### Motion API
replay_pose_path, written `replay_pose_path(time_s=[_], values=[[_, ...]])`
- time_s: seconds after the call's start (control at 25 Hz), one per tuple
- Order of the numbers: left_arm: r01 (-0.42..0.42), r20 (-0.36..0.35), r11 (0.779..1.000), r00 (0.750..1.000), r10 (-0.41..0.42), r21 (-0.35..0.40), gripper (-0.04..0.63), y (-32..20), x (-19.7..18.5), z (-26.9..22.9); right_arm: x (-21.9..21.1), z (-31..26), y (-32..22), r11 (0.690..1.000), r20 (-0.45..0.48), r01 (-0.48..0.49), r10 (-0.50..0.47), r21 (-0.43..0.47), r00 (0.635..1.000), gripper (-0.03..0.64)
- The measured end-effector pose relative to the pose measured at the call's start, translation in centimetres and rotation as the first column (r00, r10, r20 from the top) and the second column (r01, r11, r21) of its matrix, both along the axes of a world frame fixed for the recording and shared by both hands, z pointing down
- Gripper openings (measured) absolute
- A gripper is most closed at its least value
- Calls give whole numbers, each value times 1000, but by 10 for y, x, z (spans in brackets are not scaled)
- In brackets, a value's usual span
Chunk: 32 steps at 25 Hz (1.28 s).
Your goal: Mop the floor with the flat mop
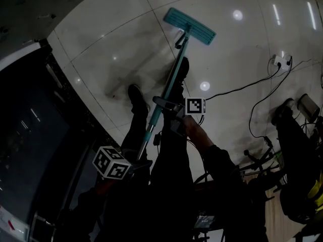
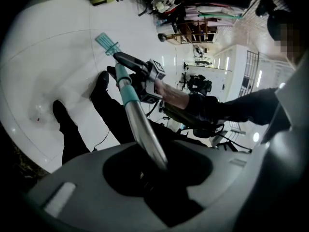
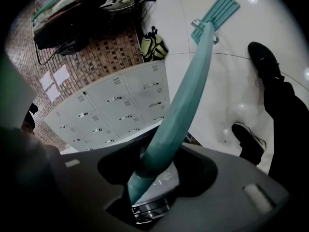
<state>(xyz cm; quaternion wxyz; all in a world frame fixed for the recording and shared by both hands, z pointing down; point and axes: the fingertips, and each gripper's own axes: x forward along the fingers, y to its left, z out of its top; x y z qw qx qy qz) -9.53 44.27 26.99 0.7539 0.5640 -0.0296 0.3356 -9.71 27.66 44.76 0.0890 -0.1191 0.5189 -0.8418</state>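
Left gripper [image 2: 154,164]: nearest the person, jaws clamped on the bare silver top stretch of the handle [image 1: 171,79]; its marker cube sits just left of the pole.
Right gripper [image 3: 149,178]: a little farther down the same pole, jaws closed tight round the teal sleeve, with a metal collar showing beneath it.
Flat mop [image 1: 177,59]: held by both grippers, slanting away from the person toward the far right.
Shoes [image 1: 137,99]: two dark ones on the tiles, one left of the pole, the other farther off, just right of it.
Mop head [image 1: 189,26]: a teal pad lying flat on the tiles, beyond both shoes.
Floor [image 1: 111,34]: glossy white tiles, with a dark smear [image 1: 118,87] left of the near shoe.
Cables [image 1: 252,84]: black, trailing across the right side to a white power strip [image 1: 281,61].
Lockers [image 3: 111,105]: a grey bank at the edge of the tiles.
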Motion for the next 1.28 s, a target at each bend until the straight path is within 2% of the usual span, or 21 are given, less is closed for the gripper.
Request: replay_pose_path(time_s=[0.28, 0.56, 0.8, 1.04, 1.28], values=[[34, -19, 999, 999, -34, 41, 169, -39, 30, 20, 38, 23, -40, 998, -87, -67, 67, 1, 994, 216], [110, -69, 991, 992, -104, 77, 169, -124, 83, 53, 92, 52, -132, 994, -159, -101, 105, 30, 982, 210], [165, -121, 985, 980, -158, 56, 164, -212, 112, 84, 125, 77, -223, 996, -192, -81, 89, 48, 977, 209], [186, -149, 978, 974, -171, 95, 161, -221, 117, 82, 129, 66, -241, 987, -224, -119, 141, 109, 964, 209], [156, -124, 981, 982, -142, 113, 150, -222, 120, 92, 131, 73, -246, 989, -242, -73, 103, 129, 965, 209]])
